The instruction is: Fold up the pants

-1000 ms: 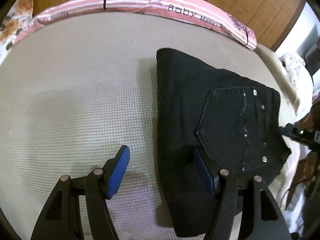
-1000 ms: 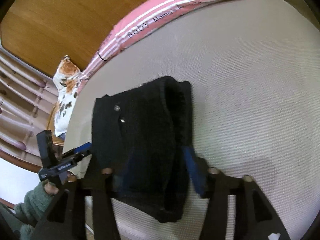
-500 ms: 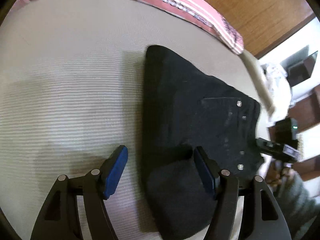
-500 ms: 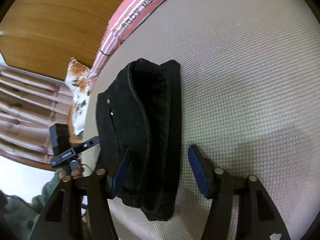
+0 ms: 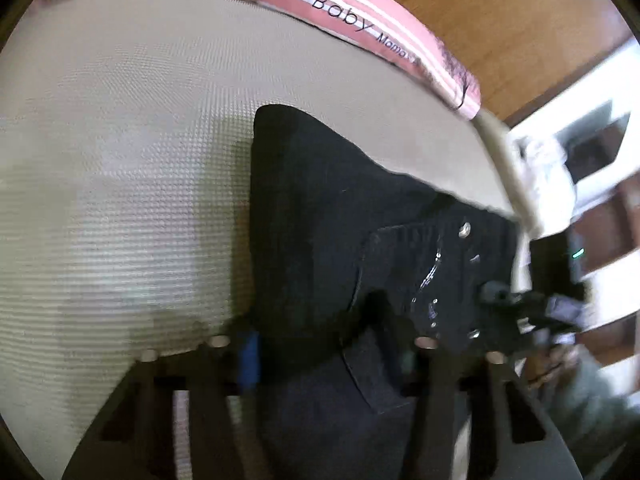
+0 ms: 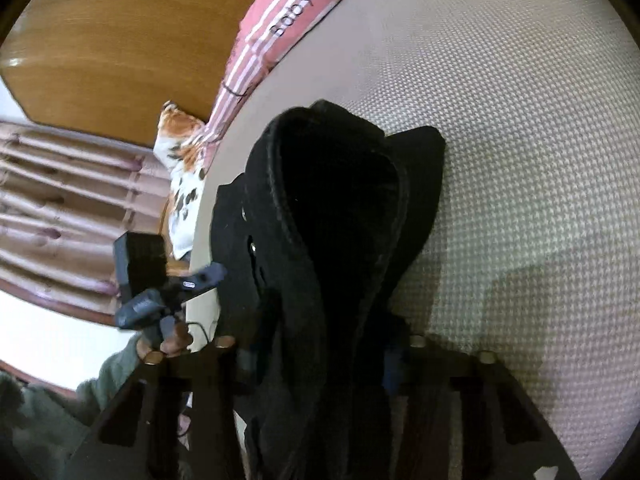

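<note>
Both claws have just been closing on the black pants (image 5: 320,216): left claw (image 5: 324,354) and right claw (image 6: 316,354) now clench its near edge. Next, I lift it over, evenly, for another fold.

Soft, even daylight with blown-out white beside the left tool (image 5: 328,356), its view smeared by motion blur, the right view sharper; black pants (image 6: 332,240) lose detail, a grey shadow falls right of the right tool (image 6: 320,354), fisheye corners black
</note>
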Demonstrator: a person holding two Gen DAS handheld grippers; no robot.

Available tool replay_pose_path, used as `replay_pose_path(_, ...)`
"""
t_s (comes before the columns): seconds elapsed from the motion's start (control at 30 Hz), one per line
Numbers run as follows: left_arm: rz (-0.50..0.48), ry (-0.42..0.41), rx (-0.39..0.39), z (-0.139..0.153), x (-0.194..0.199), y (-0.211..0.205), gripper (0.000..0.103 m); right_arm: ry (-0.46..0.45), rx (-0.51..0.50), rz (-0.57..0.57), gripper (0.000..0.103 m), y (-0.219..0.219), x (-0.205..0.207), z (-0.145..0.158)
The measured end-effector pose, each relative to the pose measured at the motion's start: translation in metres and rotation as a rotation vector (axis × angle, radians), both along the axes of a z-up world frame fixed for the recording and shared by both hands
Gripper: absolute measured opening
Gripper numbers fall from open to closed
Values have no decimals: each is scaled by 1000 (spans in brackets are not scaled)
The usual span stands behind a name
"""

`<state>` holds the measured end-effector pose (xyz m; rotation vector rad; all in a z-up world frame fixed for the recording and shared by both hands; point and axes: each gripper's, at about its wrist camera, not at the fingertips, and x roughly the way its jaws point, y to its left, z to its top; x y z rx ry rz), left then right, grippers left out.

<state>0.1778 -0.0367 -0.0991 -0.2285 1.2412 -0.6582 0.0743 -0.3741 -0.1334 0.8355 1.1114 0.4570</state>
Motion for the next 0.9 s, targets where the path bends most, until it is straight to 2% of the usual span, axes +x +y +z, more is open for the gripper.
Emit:
replay_pose_path(0.13, -21, -91, 80, 21, -14, -15, 20, 4, -35, -42, 31, 8, -5, 16)
replay_pose_path(0.2, -31, -123, 97, 31, -19, -19, 18, 3, -45, -49, 29, 14, -4, 24)
replay_pose_path(0.33, 3, -115, 48, 41, -19, -3, 17, -6, -37, -52, 28, 26, 0, 43)
replay_pose_path(0.47, 50, -131, 35, 54, -5, 19, 17, -22, -10, -35, 28, 45, 19, 55)
replay_pose_path(0.67, 117, -181, 98, 69, 36, 50, 17, -42, 23, 4, 28, 86, 85, 57)
replay_pose_path(0.9, 156, -227, 154, 70, 94, 75, 17, -52, 31, 22, 28, 114, 164, 52)
